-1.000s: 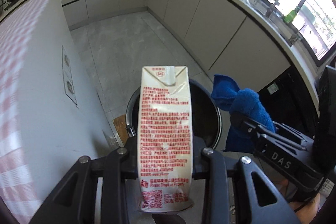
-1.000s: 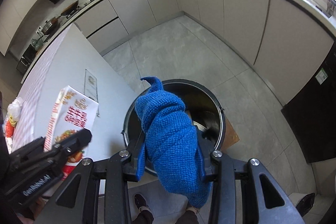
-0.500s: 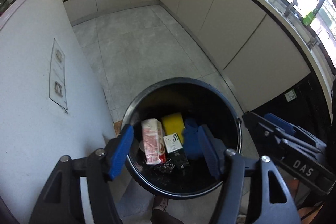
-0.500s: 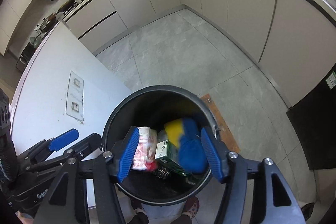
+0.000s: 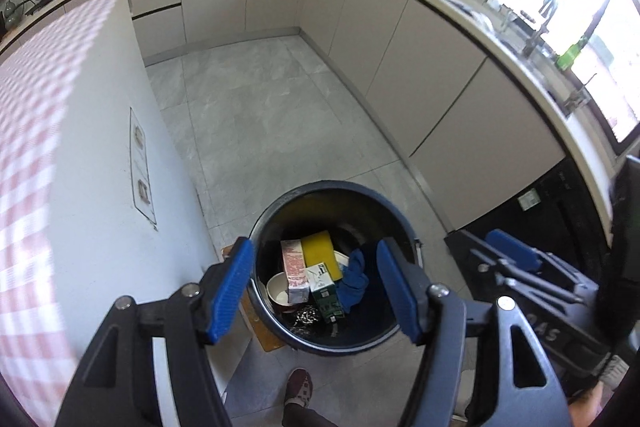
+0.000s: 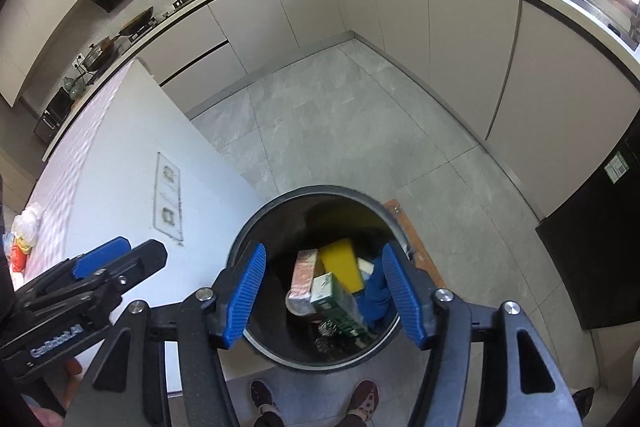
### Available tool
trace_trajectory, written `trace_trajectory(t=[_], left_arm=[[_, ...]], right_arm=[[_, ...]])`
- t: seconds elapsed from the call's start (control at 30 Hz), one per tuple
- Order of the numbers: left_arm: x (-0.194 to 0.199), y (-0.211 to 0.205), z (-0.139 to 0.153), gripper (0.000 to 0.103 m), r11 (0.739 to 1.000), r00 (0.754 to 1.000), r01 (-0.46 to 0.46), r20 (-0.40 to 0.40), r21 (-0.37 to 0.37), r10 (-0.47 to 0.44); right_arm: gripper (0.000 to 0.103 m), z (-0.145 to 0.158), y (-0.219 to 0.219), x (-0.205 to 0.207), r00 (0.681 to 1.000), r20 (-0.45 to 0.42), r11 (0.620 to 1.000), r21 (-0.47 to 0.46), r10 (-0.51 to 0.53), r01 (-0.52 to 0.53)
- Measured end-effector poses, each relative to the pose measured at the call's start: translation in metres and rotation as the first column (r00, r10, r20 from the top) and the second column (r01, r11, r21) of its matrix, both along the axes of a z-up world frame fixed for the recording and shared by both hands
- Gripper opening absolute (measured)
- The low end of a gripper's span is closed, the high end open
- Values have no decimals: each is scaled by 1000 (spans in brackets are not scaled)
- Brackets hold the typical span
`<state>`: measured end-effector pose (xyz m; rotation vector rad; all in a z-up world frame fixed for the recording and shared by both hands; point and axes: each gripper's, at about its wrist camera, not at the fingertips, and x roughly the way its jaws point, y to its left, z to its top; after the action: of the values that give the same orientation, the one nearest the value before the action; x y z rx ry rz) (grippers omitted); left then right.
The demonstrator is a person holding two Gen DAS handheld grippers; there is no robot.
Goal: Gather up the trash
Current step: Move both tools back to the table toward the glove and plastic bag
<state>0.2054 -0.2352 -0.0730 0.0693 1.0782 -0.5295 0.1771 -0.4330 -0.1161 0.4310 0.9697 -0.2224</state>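
A round dark trash bin (image 5: 280, 205) stands on the floor below both grippers; it also shows in the right wrist view (image 6: 256, 219). Inside lie a cream and red milk carton (image 5: 295, 269), a yellow sponge (image 5: 320, 251), a green box (image 5: 326, 289), a blue cloth (image 5: 354, 279) and a white bowl (image 5: 278, 289). My left gripper (image 5: 316, 285) is open and empty above the bin. My right gripper (image 6: 322, 293) is open and empty above the bin, over the carton (image 6: 304, 275), the sponge (image 6: 342, 263), the green box (image 6: 338, 303) and the cloth (image 6: 374, 297).
A white island (image 5: 92, 195) with a pink checked top stands close on the left. Beige cabinets (image 5: 420, 67) run along the back and right. A black appliance (image 6: 600, 251) is at the right. A brown board (image 6: 416, 247) lies by the bin. The person's feet (image 6: 360, 399) are below.
A second ago my left gripper held the milk carton and my right held the blue cloth. Both opened and the items dropped into the bin. Both grippers have since risen a little.
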Motion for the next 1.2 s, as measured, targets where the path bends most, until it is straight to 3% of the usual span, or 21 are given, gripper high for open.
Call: trace_trajectory(t=[0.4,0.8,1.0,1.2], left_arm=[[-32,56,35,66,995,1000,25,-3,-98,-25],[-45,105,49,66,986,999,43,-15,-160,-46],[-45,146,59,66,991,999,-19,42,-133,24],[-31,214,59,66,983,982,-163,77,-87,170]], right_arm=[[69,54,61,-25,998,48,999,-34,37,-36],[69,84,120,-28,992,83,994,-73,91,-85],[69,95,160,-17,983,107,987,-73,152,-145],[71,99,220,11,959,133,968,-61,249,-243]])
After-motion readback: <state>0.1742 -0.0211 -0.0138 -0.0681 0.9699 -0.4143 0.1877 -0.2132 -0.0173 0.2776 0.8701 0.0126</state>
